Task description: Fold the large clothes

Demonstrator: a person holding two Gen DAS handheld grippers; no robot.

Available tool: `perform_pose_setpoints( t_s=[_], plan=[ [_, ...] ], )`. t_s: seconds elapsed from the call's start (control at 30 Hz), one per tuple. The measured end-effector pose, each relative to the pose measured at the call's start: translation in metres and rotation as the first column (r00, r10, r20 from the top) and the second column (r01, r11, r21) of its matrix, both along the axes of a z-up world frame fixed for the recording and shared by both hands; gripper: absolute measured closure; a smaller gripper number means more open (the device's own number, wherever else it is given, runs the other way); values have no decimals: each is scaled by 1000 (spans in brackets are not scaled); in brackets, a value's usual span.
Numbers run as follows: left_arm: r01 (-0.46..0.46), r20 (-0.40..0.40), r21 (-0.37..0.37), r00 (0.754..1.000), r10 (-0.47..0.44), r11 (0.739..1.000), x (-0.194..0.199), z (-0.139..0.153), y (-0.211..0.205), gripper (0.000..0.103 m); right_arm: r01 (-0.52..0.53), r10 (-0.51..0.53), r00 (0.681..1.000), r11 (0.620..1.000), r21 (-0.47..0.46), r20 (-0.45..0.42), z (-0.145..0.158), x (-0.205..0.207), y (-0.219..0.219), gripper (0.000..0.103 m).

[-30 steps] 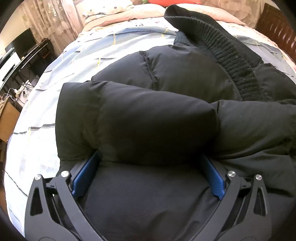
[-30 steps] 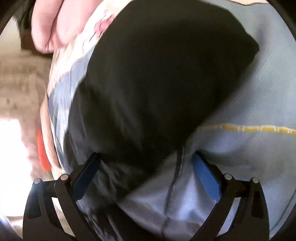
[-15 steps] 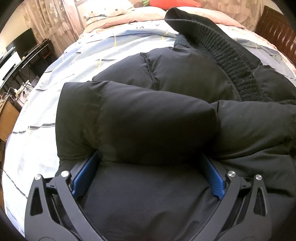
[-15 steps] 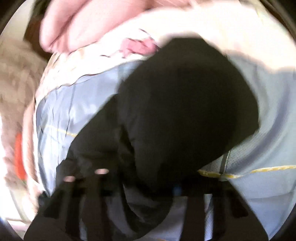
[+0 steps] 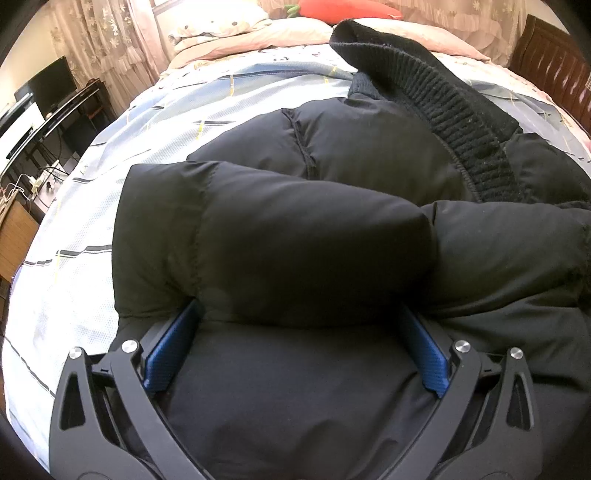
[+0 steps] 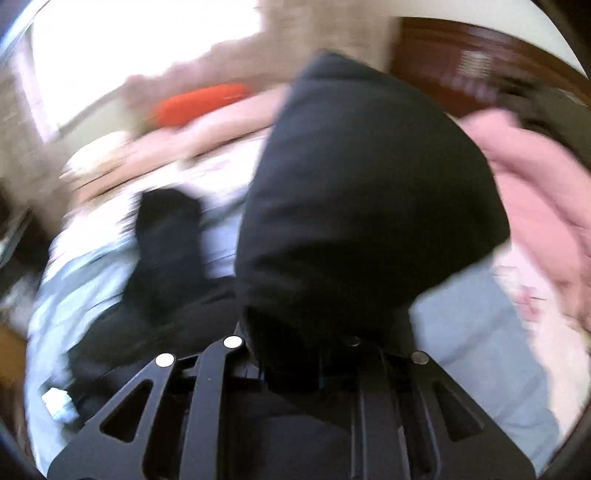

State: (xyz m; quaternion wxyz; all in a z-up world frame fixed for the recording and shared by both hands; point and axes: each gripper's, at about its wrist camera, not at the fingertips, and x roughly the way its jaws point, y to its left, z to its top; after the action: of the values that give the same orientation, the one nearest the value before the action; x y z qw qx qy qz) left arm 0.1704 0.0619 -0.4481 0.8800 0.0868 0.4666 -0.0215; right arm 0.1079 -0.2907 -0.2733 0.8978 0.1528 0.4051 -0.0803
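A black puffer jacket (image 5: 332,166) with a ribbed knit band (image 5: 454,110) lies spread on the bed. One sleeve (image 5: 277,251) is folded across its body. My left gripper (image 5: 299,332) rests open and wide on the jacket just behind that sleeve, its blue pads (image 5: 170,354) not squeezing anything. In the blurred right wrist view my right gripper (image 6: 314,354) is closing its jaws on a bulky black part of the jacket (image 6: 369,203). That part stands lifted above the sheet. The rest of the jacket (image 6: 166,240) trails down to the left.
A pale blue striped sheet (image 5: 92,229) covers the bed. A pink quilt (image 6: 535,192) lies at the right, and a red cushion (image 5: 347,9) and pillows at the head. The dark wooden headboard (image 6: 480,66) stands behind. A desk with a monitor (image 5: 44,88) is at the left.
My right gripper went from wide open to nearly shut on the black jacket part. It rolled and rose, carrying that part up off the sheet. The left gripper stayed put.
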Motion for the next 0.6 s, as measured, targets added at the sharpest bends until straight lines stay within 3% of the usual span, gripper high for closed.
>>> perform_pose_setpoints(
  t_s=[0.07, 0.17, 0.2, 0.27, 0.3, 0.33, 0.37, 0.4, 0.47, 0.53, 0.6],
  plan=[
    [0, 1, -3, 1000, 0, 1000, 0, 0, 0, 2, -136, 140, 989, 988, 75, -52, -31, 4, 49, 83],
    [0, 0, -6, 1000, 0, 1000, 0, 1, 1, 2, -225, 246, 950, 966, 124, -190, -78, 6, 93, 83],
    [0, 1, -7, 1000, 0, 1000, 0, 1, 1, 2, -255, 275, 935, 960, 113, -225, -93, 3, 107, 82],
    [1, 5, -13, 1000, -1, 1000, 0, 1, 1, 2, -302, 293, 923, 953, 1, -249, -110, -7, 128, 76],
    [1, 7, -15, 1000, -1, 1000, -1, 1, 2, 2, -350, 327, 910, 936, -48, -255, -118, -11, 138, 54],
    [1, 10, -16, 1000, -1, 1000, -1, 1, 2, 2, -429, 400, 873, 902, -48, -279, -123, -13, 150, 15],
    [1, 12, -16, 1000, -1, 1000, -1, 1, 1, 2, -478, 446, 841, 878, -34, -306, -126, -13, 156, 1],
    [0, 14, -17, 1000, 0, 1000, -1, 1, 1, 2, -511, 471, 818, 858, -44, -329, -125, -16, 165, 1],
    [0, 18, -19, 1000, 1, 1000, -2, 1, 1, 2, -537, 497, 804, 842, -42, -326, -107, -19, 171, 1],
    [-1, 21, -19, 1000, 1, 1000, -2, 0, 1, 2, -563, 552, 783, 825, 49, -285, -88, -23, 170, 1],
    [-1, 22, -19, 1000, 1, 1000, -2, 0, 1, 2, -570, 596, 780, 803, 175, -193, -55, -28, 153, 1]
  ],
)
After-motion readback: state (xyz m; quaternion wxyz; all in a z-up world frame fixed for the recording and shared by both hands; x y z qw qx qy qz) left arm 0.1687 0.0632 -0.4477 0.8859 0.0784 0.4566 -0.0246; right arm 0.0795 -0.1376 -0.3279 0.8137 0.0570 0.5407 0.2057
